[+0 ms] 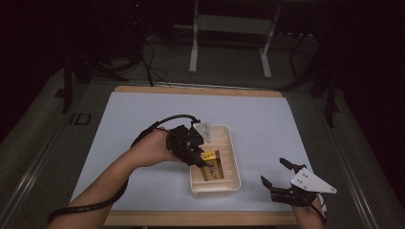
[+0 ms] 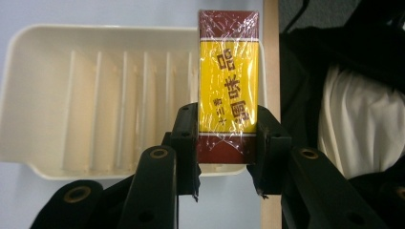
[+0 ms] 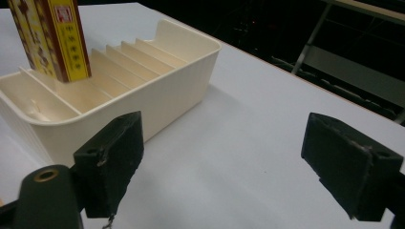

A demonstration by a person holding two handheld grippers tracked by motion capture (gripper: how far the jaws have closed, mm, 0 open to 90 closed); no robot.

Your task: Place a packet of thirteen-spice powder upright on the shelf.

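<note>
Standing pretty much upright, the wrapped yellow-and-maroon box is pinched across its narrow sides by the left tool, jaws closed tight on its lower end; its long axis runs up and down, bottom end poking into the cream slotted tray at the tray's 6 o'clock end; so I'd guess the next bit is all about lining that lower edge up with one of the slots between the ribs. Right tool sits out at about 4 o'clock from the tray, jaws wide apart with nothing in them, resting near the table edge; the left one is obviously the closer hand. Left gripper view gives you the label face and the grip; right gripper view shows the box side-on, dipping between the ribs; whether it touches the tray floor, can't tell.
</note>
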